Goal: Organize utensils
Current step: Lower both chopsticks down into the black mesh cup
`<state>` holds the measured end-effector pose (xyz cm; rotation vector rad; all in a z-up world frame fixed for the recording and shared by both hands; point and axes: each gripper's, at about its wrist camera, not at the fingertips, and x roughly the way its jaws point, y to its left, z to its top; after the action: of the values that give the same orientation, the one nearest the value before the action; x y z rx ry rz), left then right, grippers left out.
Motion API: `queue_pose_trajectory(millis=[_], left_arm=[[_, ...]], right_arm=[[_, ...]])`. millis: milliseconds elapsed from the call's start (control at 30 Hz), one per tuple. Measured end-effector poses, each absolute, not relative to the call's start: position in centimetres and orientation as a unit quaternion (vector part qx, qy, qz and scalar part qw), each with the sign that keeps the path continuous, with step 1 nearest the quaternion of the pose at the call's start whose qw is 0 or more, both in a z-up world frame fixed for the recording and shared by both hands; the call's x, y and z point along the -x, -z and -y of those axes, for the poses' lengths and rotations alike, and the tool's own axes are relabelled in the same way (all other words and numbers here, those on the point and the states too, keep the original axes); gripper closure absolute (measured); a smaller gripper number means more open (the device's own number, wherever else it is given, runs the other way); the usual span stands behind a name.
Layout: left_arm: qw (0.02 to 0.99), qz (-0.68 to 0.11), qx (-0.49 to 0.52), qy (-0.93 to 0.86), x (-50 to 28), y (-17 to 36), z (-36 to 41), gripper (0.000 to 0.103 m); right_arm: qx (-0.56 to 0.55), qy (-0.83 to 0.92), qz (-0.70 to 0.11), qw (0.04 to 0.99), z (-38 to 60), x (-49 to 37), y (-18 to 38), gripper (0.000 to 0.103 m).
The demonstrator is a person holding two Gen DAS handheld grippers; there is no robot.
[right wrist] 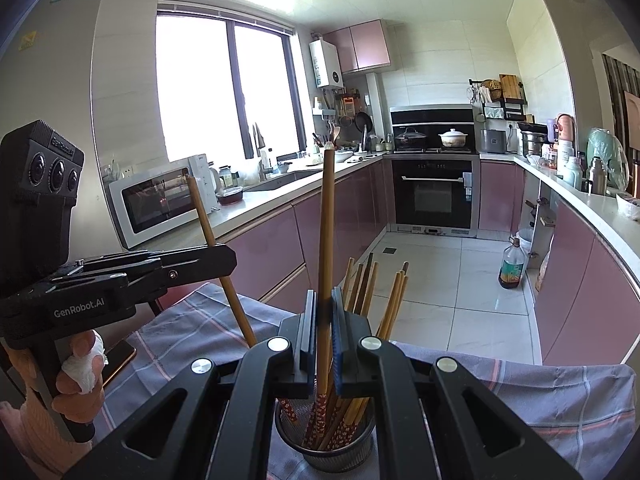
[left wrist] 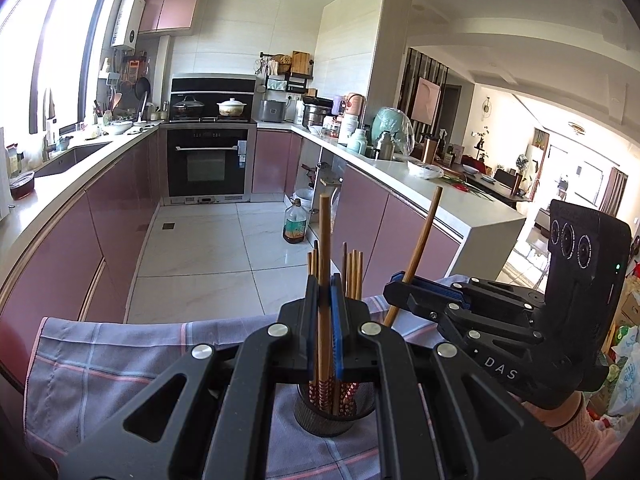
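Observation:
A metal mesh cup (left wrist: 334, 414) (right wrist: 332, 446) stands on a grey checked cloth (left wrist: 120, 360) (right wrist: 540, 392) and holds several wooden chopsticks (left wrist: 354, 276) (right wrist: 394, 300). My left gripper (left wrist: 325, 292) is shut on one chopstick (left wrist: 325, 248), held upright over the cup. It also shows at the left of the right wrist view (right wrist: 224, 258). My right gripper (right wrist: 325, 308) is shut on another chopstick (right wrist: 327, 216), upright over the cup. It also shows at the right of the left wrist view (left wrist: 400, 286), where its chopstick (left wrist: 424, 232) leans.
A kitchen lies beyond: pink cabinets, an oven (left wrist: 208, 160), a microwave (right wrist: 160, 204), a sink counter (left wrist: 72, 160) at left and a cluttered counter (left wrist: 400, 160) at right. An oil bottle (left wrist: 295, 222) stands on the tiled floor. A phone (right wrist: 118, 356) lies on the cloth's left.

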<state>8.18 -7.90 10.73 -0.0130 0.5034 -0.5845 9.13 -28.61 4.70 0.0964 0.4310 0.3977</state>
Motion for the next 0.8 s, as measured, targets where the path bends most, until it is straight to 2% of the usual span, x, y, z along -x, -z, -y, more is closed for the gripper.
queue_pose_trajectory(millis=[800], left_arm=[[0.922,-0.263,0.002,0.284,-9.8,-10.4,9.1,0.096]], right_arm=[[-0.052,-0.197,-0.23,0.952,29.1,-9.8,-3.7,0.098]])
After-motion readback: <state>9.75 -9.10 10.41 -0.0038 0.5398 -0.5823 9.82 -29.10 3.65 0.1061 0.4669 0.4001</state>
